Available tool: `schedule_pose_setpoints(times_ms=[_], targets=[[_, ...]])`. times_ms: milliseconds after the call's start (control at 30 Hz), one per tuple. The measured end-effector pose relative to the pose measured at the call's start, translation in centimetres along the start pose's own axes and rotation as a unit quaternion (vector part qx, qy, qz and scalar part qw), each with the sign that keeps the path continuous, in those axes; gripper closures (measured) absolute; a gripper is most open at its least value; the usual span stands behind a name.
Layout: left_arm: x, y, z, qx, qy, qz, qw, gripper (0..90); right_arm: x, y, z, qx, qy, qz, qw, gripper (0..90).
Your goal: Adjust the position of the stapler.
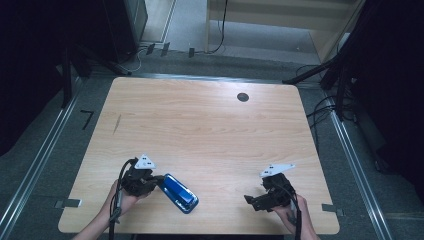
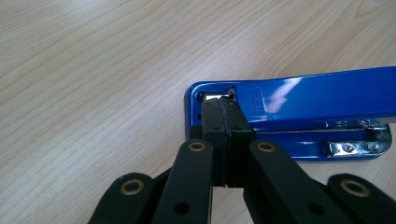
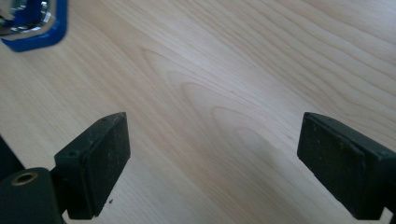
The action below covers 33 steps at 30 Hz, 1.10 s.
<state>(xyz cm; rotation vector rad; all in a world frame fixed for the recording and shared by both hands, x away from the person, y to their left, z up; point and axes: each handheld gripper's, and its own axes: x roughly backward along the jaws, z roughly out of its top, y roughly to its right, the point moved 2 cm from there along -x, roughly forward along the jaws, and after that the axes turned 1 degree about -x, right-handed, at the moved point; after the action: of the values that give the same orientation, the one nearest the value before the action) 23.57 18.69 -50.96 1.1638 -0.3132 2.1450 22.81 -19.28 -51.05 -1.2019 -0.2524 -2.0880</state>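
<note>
Down at the near left of the wooden table [image 1: 210,125], the left gripper [image 1: 159,181] has its jaws pressed tight together, tips planted at the rear end of the blue stapler [image 1: 180,193]. From the left gripper view those two black fingers [image 2: 224,123] poke right into the open back corner of the stapler [image 2: 299,112], beside the bright metal spring piece; whether they pinch a thin lip of it or simply press there, I cannot tell. Either way it looks like a bracing hold: pin the hinge end so the body cannot slide or swing.

Moving across, the stapler lies flat on the wood near the front edge, angled away from the left hand [image 1: 122,200] toward the middle of the table, its top arm over the chrome magazine.

Over on the right, well apart from the stapler, the right gripper [image 1: 248,200] is held low above bare wood with its jaws spread wide and nothing between them. Its own view shows both pads [image 3: 100,154] flanking plain tabletop, with the stapler's front end [image 3: 32,28] tucked in the top left corner. My read: that hand is lined up to come in on the free end while the left keeps it anchored.
</note>
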Motion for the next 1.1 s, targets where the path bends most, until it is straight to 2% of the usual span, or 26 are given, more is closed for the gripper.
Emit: schedule_pose_setpoints(times_ms=[67, 100, 167, 233, 267, 333, 367, 467, 500, 533, 667, 800, 933, 1067, 1100], targets=[[0.0, 0.2, 0.1, -0.001, -0.003, -0.001, 1.0000, 90.0, -0.3, -1.0, 0.3, 0.006, -0.004, 0.008, 0.9999, 12.0], [0.0, 0.2, 0.1, -0.001, -0.003, -0.001, 1.0000, 90.0, -0.3, -1.0, 0.3, 0.006, -0.004, 0.008, 0.9999, 12.0], [-0.2, 0.6, 0.2, -0.001, -0.002, -0.002, 1.0000, 90.0, -0.8, -2.5, 0.9, 0.025, -0.001, 0.018, 0.9995, 13.8], [-0.2, 0.7, 0.2, 0.001, -0.003, -0.004, 1.0000, 90.0, -0.9, -3.1, 1.1, 0.033, 0.001, 0.020, 0.9993, 14.7], [-0.2, 0.9, 0.2, -0.001, -0.005, -0.001, 1.0000, 90.0, -1.1, -4.4, 1.5, 0.045, 0.008, 0.031, 0.9985, 16.2], [-0.3, 1.0, 0.2, 0.000, -0.004, -0.002, 1.0000, 90.0, -1.2, -4.8, 1.6, 0.051, 0.012, 0.034, 0.9980, 17.4], [-0.3, 1.1, 0.3, 0.000, -0.004, -0.002, 1.0000, 90.0, -1.3, -5.9, 1.9, 0.062, 0.017, 0.039, 0.9972, 19.2], [-0.4, 1.4, 0.3, 0.003, -0.004, -0.002, 1.0000, 90.0, -1.6, -7.2, 2.2, 0.077, 0.017, 0.050, 0.9956, 23.0], [-0.4, 1.4, 0.3, 0.003, -0.004, -0.002, 1.0000, 90.0, -1.6, -7.2, 2.2, 0.077, 0.017, 0.050, 0.9956, 23.0], [-0.4, 1.4, 0.3, 0.001, -0.003, -0.003, 1.0000, 90.0, -1.8, -8.1, 2.4, 0.087, 0.015, 0.051, 0.9948, 26.9], [-0.6, 1.7, 0.5, 0.002, -0.005, 0.000, 1.0000, 90.0, -2.3, -9.9, 3.1, 0.103, 0.017, 0.061, 0.9926, 32.3], [-0.8, 2.2, 0.6, 0.000, -0.005, 0.001, 1.0000, 90.0, -2.7, -11.5, 3.5, 0.119, 0.020, 0.072, 0.9901, 37.2], [-0.9, 2.4, 0.7, -0.002, -0.005, 0.001, 1.0000, 90.0, -3.4, -12.3, 3.8, 0.117, 0.018, 0.081, 0.9897, 42.4], [-0.9, 2.7, 0.8, -0.005, -0.007, -0.003, 1.0000, 90.0, -3.8, -13.1, 3.9, 0.131, 0.011, 0.077, 0.9883, 46.2], [-1.0, 2.9, 0.8, -0.004, -0.005, -0.008, 0.9999, 90.0, -4.1, -13.3, 4.0, 0.135, 0.010, 0.073, 0.9881, 52.5]])
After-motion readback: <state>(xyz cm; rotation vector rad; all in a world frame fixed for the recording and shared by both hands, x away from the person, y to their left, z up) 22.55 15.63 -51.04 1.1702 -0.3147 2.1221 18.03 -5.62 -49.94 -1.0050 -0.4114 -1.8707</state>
